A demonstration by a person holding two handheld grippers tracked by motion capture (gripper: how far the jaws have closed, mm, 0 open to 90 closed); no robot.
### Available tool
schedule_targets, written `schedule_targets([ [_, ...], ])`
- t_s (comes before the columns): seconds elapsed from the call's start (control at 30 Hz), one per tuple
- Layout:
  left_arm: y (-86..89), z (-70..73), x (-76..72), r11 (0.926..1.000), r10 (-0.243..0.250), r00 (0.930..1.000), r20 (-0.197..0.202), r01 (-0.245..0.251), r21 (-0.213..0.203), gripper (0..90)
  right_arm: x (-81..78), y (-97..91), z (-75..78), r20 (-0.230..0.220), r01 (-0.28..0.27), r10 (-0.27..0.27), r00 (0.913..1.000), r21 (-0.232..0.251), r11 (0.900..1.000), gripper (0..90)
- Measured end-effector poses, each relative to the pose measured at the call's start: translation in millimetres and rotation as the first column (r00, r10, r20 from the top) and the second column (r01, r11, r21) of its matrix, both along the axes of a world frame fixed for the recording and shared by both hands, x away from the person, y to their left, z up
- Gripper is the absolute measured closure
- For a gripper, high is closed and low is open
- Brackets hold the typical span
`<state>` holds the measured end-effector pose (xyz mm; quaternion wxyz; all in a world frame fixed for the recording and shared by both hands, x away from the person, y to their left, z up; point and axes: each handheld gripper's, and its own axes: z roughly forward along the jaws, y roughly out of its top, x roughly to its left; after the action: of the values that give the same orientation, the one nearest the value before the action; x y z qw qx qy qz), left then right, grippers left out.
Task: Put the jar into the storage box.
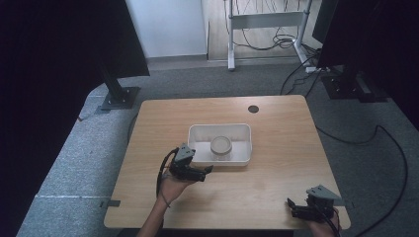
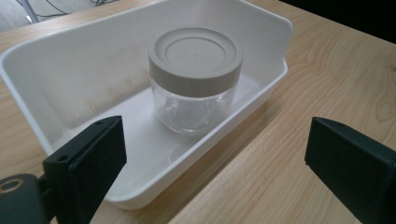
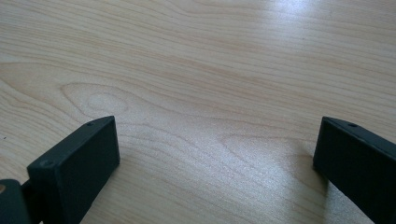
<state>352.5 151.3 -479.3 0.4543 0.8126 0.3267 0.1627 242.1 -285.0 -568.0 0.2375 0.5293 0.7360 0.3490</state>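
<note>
Wooden table [image 1: 276, 187] carries a white plastic tray [image 1: 243, 132] near its centre. Inside the tray stands an upright clear jar [image 1: 221, 147] with a grey screw lid [image 2: 195, 53], closed.

Left gripper [image 1: 200, 173]: held just beside the tray's near-left corner, jaws spread wide with nothing between them. In the left gripper view the jar [image 2: 194, 105] sits ahead of the jaws, inside the tray [image 2: 60, 56] and apart from both; the tray's near wall lies between jar and jaws. Left jaw overlaps the tray rim in that view; contact cannot be told.

Right gripper [image 1: 295, 207]: at the table's near-right corner, well apart from the tray, jaws wide apart over bare wood [image 3: 201, 84], holding nothing.
</note>
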Motion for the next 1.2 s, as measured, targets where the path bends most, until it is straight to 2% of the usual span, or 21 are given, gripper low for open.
schedule_targets([
  [0.7, 28.8, -7.9, -22.4, 0.9999, 0.016, 0.9998, 0.012, -0.016, -0.002, 5.2, 0.0, 0.2, 0.0, 0.000, 0.002, -0.002, 1.0000, 0.000, 1.0000, 0.0],
  [1.2, 43.2, -28.3, -34.2, 0.9994, 0.028, 0.9996, 0.007, -0.029, 0.021, 5.1, 0.0, 0.2, 0.0, 0.000, 0.003, -0.003, 1.0000, -0.001, 1.0000, 0.0],
])
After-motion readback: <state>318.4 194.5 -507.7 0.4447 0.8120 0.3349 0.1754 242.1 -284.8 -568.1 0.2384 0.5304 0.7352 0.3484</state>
